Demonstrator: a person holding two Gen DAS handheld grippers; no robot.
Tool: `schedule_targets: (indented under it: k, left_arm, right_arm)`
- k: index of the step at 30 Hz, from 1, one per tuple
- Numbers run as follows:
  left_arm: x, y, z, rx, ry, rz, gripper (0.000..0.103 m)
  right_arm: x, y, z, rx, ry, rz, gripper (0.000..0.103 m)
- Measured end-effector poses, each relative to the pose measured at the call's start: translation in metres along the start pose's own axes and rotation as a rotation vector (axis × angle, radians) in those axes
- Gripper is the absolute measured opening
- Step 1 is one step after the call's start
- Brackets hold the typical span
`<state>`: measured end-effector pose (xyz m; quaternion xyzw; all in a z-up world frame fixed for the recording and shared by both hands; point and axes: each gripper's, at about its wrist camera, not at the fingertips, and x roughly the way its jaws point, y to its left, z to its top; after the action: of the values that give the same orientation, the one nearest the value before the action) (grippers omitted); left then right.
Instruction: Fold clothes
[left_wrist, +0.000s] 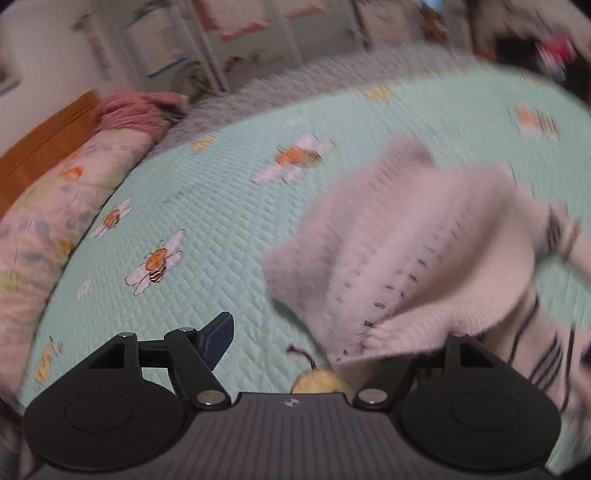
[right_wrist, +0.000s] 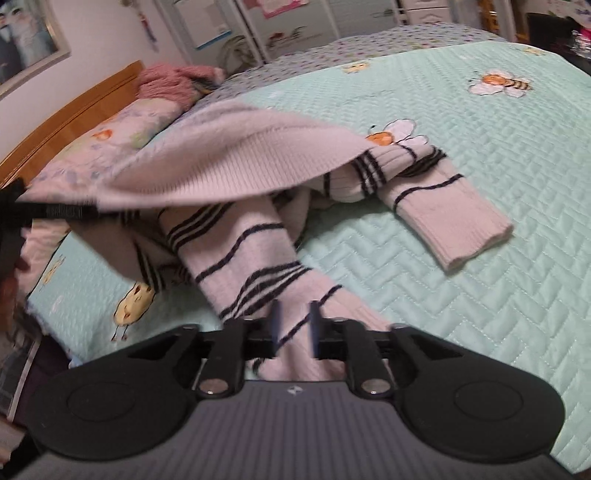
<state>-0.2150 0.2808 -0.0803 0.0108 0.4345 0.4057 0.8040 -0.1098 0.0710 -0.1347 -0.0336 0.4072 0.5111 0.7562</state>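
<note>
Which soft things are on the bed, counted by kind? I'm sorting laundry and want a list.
Sweater, white with dark stripes: 1
Pillow, floral: 1
Pink fluffy bundle, too blurred to identify: 1
Quilt, mint with bees: 1
Total: 4

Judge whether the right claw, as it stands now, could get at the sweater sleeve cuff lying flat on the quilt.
Probably yes. The cuff lies flat and uncovered on the quilt, ahead and to the right of the right claw. Nothing lies between them, but the claw has sweater fabric between its fingers and would need to release it first.
</note>
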Motion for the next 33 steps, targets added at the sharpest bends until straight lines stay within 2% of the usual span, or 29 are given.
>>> schedule_targets:
  k: [1, 3, 5, 6, 9, 10, 15, 17, 19, 21, 24, 28, 32, 33]
  left_arm:
    - [0.002, -0.01, -0.002, 0.065, 0.015, 0.007, 0.073]
    - [-0.005, -0.031, -0.01, 0.221, 0.0, -0.007, 0.072]
    - [-0.022, -0.043, -0.017, 0.328, -0.051, -0.071, 0.072]
    - [-0.031, -0.049, -0.02, 0.381, -0.077, -0.103, 0.072]
    - [-0.055, -0.048, -0.014, 0.37, -0.166, -0.196, 0.073]
    - [-0.058, -0.045, -0.009, 0.327, -0.18, -0.207, 0.073]
    - [-0.07, -0.005, 0.017, -0.05, -0.203, -0.28, 0.072]
    - [-0.083, -0.004, 0.022, -0.091, -0.235, -0.299, 0.073]
    - [-0.095, -0.017, 0.026, 0.009, -0.287, -0.261, 0.074]
    - [-0.096, -0.043, 0.024, 0.158, -0.317, -0.186, 0.079]
    - [-0.081, -0.076, 0.018, 0.333, -0.317, -0.153, 0.079]
    - [-0.057, -0.114, 0.011, 0.544, -0.338, -0.119, 0.079]
    - [-0.054, -0.135, 0.003, 0.685, -0.359, -0.187, 0.079]
    - [-0.052, -0.144, 0.0, 0.715, -0.363, -0.177, 0.079]
  right_arm:
    - [0.0, 0.003, 0.002, -0.002, -0.008, -0.004, 0.033]
    - [0.0, 0.012, 0.005, -0.02, -0.027, 0.006, 0.051]
    - [0.0, 0.019, 0.005, -0.029, -0.053, 0.023, 0.06]
    - [0.001, 0.02, 0.004, -0.028, -0.057, 0.031, 0.06]
    - [0.011, 0.021, 0.003, -0.028, -0.036, 0.049, 0.06]
    - [0.015, 0.02, 0.004, -0.027, -0.031, 0.055, 0.061]
    - [0.031, 0.015, 0.015, 0.015, -0.022, 0.076, 0.067]
    - [0.03, 0.003, 0.012, 0.079, -0.018, 0.091, 0.068]
    - [0.026, -0.011, 0.005, 0.148, -0.025, 0.099, 0.068]
    - [0.022, -0.026, -0.004, 0.219, -0.038, 0.104, 0.068]
    - [0.014, -0.041, -0.012, 0.296, -0.068, 0.112, 0.068]
    - [0.005, -0.048, -0.013, 0.331, -0.119, 0.108, 0.068]
    - [0.002, -0.055, -0.017, 0.353, -0.134, 0.092, 0.068]
    - [0.001, -0.057, -0.018, 0.358, -0.136, 0.088, 0.068]
